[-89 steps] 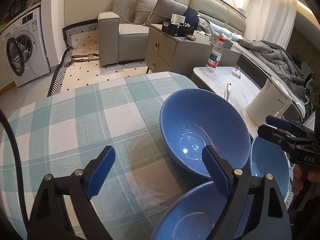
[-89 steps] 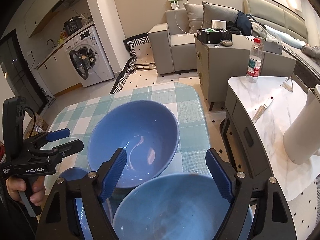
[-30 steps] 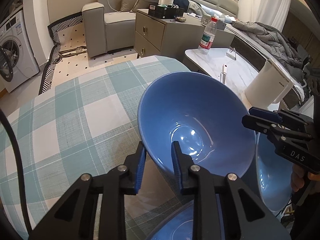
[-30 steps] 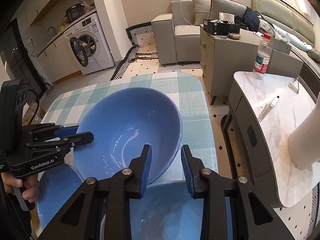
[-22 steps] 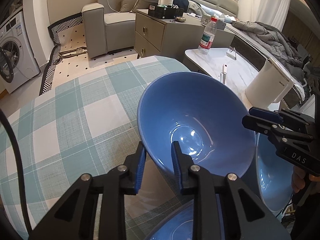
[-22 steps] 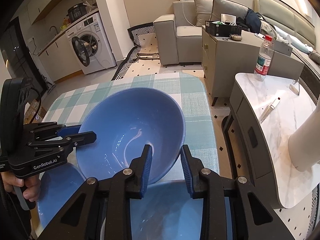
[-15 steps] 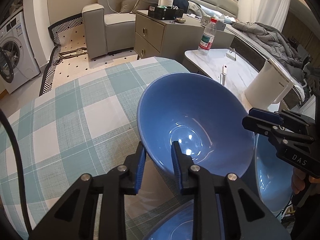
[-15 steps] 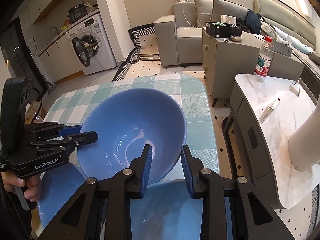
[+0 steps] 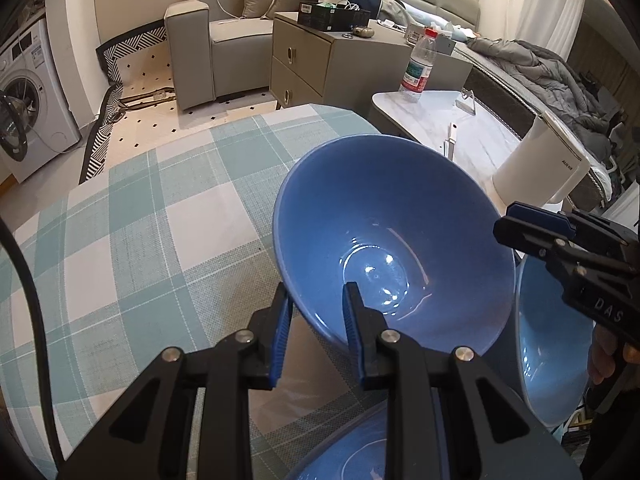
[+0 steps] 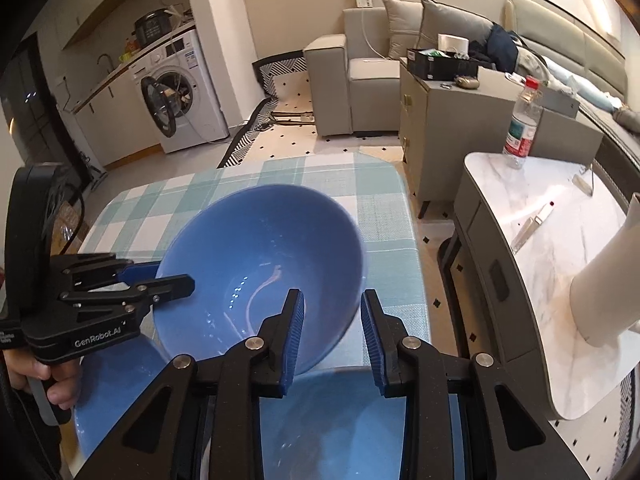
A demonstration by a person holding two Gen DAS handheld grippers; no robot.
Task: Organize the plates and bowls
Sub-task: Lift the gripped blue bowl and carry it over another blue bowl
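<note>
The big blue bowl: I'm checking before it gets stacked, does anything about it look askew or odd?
The big blue bowl sits tilted, held off the checked tablecloth by both the left gripper and right gripper on its rim. No cracks or spills show.

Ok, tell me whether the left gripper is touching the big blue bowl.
Touching. In the left wrist view the left gripper has one finger inside and one outside the big blue bowl, clamping its near rim.

Black grippers (image 9: 316, 320), ribbed blue fingers (image 10: 294, 330), silver screws, white "GenRobot.AI" lettering.
</note>
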